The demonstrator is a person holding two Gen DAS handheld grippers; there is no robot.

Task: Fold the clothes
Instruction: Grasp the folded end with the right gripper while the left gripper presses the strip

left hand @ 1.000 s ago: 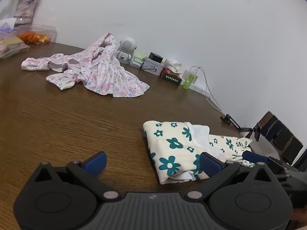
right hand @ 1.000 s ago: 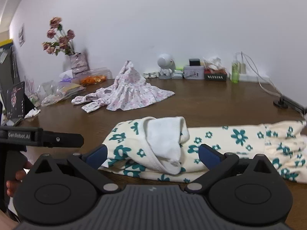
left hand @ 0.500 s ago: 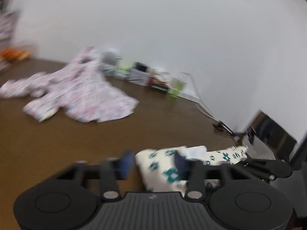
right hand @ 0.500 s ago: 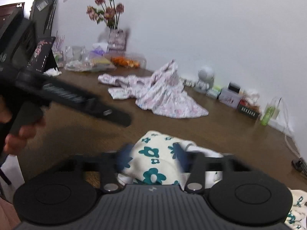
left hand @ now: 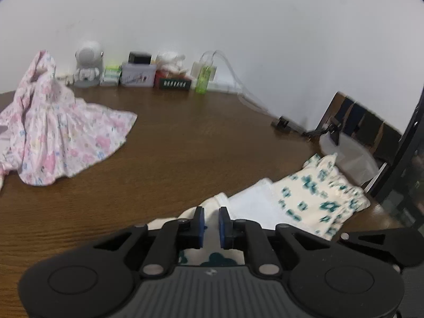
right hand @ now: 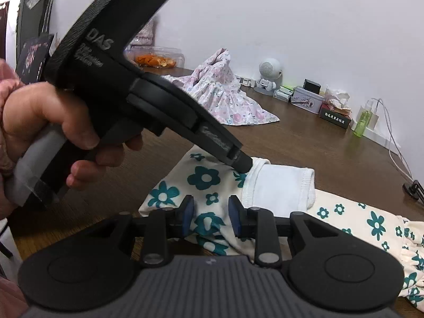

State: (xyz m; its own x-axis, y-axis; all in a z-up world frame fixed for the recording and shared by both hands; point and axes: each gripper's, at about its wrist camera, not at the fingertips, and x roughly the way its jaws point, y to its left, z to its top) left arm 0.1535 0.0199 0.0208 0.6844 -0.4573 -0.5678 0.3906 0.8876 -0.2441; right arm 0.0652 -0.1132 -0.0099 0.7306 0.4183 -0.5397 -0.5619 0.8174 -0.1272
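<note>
While both grippers meet at the white-lined collar end, the cream cotton garment with teal flowers point(right hand: 209, 182) is gripped.
Left gripper point(left hand: 211, 223) is narrowed on that collar fold; right gripper point(right hand: 211, 215) is half-closed around cloth (contact unclear). Away from the collar, rightward, its length runs; only the right view shows the left hand point(right hand: 50, 127).
</note>
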